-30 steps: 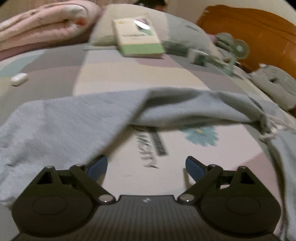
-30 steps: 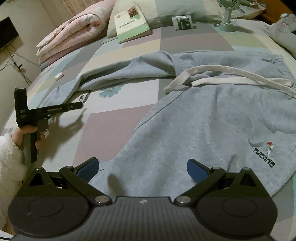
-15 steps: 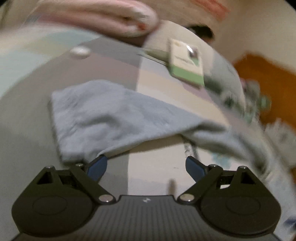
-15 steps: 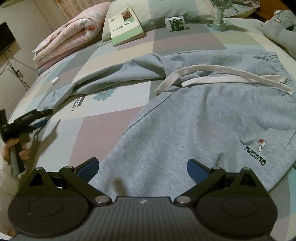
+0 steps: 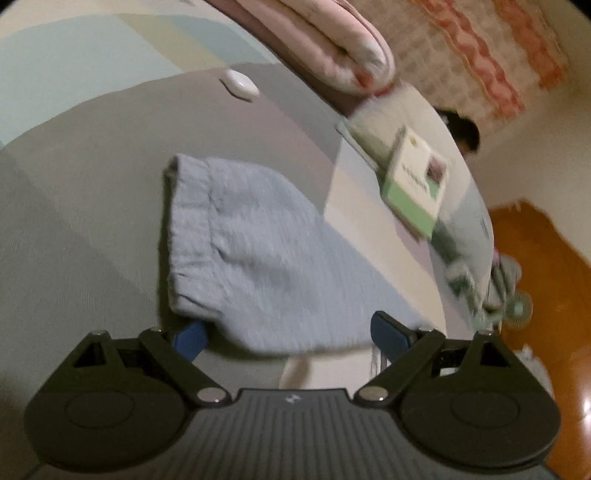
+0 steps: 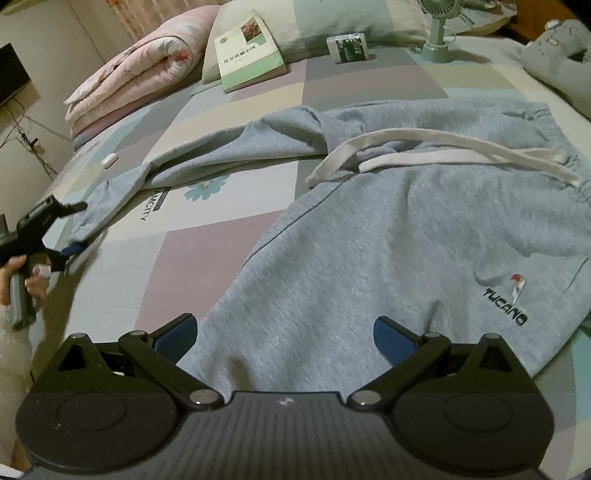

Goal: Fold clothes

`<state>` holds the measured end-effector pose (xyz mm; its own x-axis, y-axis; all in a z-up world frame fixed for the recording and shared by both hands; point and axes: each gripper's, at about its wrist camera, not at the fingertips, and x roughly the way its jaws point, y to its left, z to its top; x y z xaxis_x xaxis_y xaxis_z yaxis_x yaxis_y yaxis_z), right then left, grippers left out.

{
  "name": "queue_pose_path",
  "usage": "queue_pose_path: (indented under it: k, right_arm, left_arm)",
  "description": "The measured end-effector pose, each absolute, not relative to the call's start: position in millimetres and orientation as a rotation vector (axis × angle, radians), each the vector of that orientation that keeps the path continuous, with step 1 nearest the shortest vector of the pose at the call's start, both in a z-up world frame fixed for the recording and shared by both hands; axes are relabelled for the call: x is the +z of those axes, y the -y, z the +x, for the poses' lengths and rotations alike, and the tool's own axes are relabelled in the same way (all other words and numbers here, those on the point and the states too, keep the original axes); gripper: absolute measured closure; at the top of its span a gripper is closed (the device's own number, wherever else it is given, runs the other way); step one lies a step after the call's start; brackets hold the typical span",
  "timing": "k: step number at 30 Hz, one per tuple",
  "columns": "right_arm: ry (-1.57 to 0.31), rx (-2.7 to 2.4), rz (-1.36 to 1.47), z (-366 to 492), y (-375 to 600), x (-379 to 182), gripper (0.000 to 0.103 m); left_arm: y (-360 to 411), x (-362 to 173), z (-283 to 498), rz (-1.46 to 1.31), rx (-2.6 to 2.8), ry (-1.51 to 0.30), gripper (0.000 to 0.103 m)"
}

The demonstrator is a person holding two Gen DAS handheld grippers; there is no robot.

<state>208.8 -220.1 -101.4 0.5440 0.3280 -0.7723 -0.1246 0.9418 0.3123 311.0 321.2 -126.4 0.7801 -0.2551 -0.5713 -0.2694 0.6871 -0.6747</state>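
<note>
Grey sweatpants with a white drawstring and a TUCANO logo lie spread on the bed. One leg stretches left, ending in a cuff. My left gripper is open, its jaws at either side of the cuffed leg end; it also shows in the right wrist view, at the cuff. My right gripper is open and empty, low over the near leg of the pants.
A patchwork bedsheet covers the bed. At the head lie a rolled pink quilt, a green book, a small box, a desk fan and a grey plush toy. A white pebble-like object lies near the cuff.
My left gripper has swung left along the leg and turned, closing in on the cuff end. My right gripper has crept slightly forward over the pants.
</note>
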Motion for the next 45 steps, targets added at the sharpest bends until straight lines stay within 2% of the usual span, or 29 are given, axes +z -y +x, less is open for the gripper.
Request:
queue_pose_path:
  k: [4, 6, 7, 8, 9, 10, 24, 31, 39, 43, 45]
  right_arm:
    - [-0.962, 0.264, 0.231, 210, 221, -102, 0.000]
    - [-0.965, 0.266, 0.229, 210, 220, -102, 0.000]
    - [-0.966, 0.267, 0.227, 210, 219, -102, 0.000]
    - [-0.966, 0.270, 0.221, 210, 218, -102, 0.000]
    - [-0.966, 0.273, 0.216, 209, 217, -101, 0.000]
    - [-0.965, 0.273, 0.211, 209, 216, -101, 0.000]
    - [-0.948, 0.277, 0.157, 203, 206, -86, 0.000]
    - [-0.947, 0.299, 0.108, 200, 197, -79, 0.000]
    - [-0.934, 0.383, 0.010, 204, 187, -65, 0.000]
    - [-0.847, 0.505, -0.093, 221, 173, -37, 0.001]
    - [-0.802, 0.564, -0.144, 229, 166, -23, 0.004]
  left_arm:
    - [-334, -133, 321, -0.894, 0.054, -0.636, 0.018]
    - [-333, -133, 325, -0.885, 0.092, -0.632, 0.031]
    - [-332, -132, 326, -0.860, 0.126, -0.641, 0.051]
    - [-330, -132, 327, -0.829, 0.157, -0.654, 0.079]
    - [-330, -132, 328, -0.800, 0.181, -0.672, 0.089]
    - [-330, -132, 329, -0.780, 0.196, -0.685, 0.091]
    - [-385, -56, 321, -0.654, 0.180, -0.630, 0.093]
    - [-387, -39, 305, -0.592, 0.119, -0.657, 0.092]
    - [-384, -70, 307, -0.502, 0.149, -0.780, 0.092]
    - [-384, -89, 308, -0.493, 0.155, -0.819, 0.087]
    - [-385, -93, 306, -0.489, 0.153, -0.825, 0.084]
